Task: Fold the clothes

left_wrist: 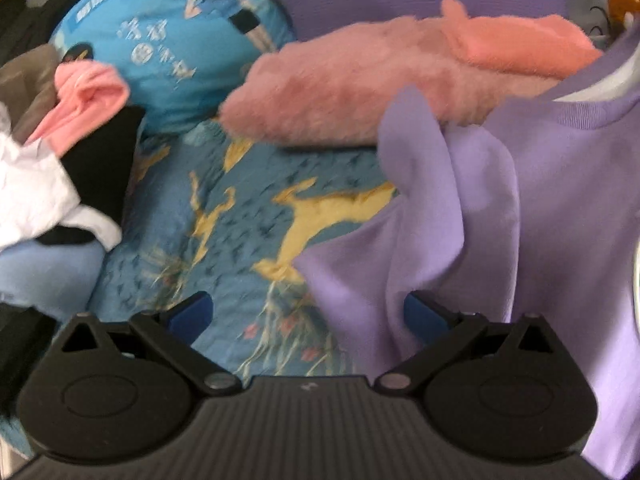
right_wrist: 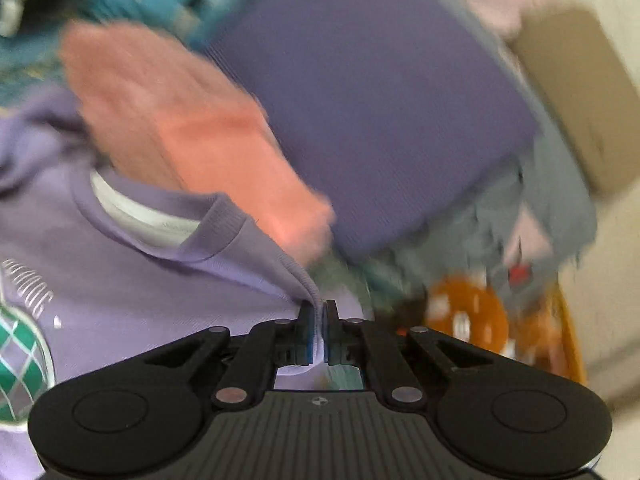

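Across the right wrist view, heavy motion blur: far things smeared, an orange shape at near right unreadable. Clamped tight between the right gripper jaws, a fold of the lilac cotton sweatshirt, near its ribbed collar; green-and-white diamond print at left cut off by the frame edge, white lettering above it too blurred to read. Spread wide over the blue deer-patterned bedspread, left gripper jaws holding nothing, sweatshirt hem draped at right. Farther off, fuzzy pink folded garment, partly hidden behind lilac cloth. On the blue cartoon-officer pillow, white Chinese characters, illegible.
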`<state>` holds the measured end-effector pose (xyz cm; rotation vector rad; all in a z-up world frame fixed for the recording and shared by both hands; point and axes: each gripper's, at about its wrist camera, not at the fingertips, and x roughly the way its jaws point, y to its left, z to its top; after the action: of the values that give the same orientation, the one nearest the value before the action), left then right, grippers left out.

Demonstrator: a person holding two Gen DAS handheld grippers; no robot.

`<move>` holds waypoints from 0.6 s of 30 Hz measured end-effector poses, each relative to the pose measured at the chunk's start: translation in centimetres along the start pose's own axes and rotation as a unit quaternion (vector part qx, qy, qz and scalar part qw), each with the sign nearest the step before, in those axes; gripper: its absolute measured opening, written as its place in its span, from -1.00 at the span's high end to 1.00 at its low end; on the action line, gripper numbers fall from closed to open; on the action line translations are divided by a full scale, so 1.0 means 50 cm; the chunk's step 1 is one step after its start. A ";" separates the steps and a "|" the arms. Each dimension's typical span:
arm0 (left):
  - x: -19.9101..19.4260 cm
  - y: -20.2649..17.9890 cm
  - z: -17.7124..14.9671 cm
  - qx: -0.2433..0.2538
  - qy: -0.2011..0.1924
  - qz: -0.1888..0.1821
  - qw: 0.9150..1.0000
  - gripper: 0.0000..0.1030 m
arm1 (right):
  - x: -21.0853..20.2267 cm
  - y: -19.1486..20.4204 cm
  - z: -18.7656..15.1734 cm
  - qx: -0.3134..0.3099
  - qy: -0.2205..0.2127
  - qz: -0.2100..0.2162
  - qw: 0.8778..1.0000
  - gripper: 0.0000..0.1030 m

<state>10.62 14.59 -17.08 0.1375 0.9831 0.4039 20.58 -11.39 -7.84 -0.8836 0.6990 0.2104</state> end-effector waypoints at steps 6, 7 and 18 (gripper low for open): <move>0.005 -0.008 0.006 0.006 0.000 0.006 1.000 -0.99 | 0.179 -0.019 -0.076 0.111 0.149 -0.010 0.983 0.91; 0.012 0.002 0.001 0.000 0.011 0.005 1.000 -0.99 | 0.195 -0.018 -0.097 0.133 0.166 0.009 0.977 0.91; -0.033 0.103 -0.013 -0.053 0.005 0.011 0.999 -0.99 | -0.063 0.058 -0.092 0.117 -0.023 -0.085 0.989 0.00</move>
<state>7.90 18.62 -14.65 0.0507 0.9683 0.4754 14.72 -12.75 -9.67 -0.7069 0.5884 -0.0032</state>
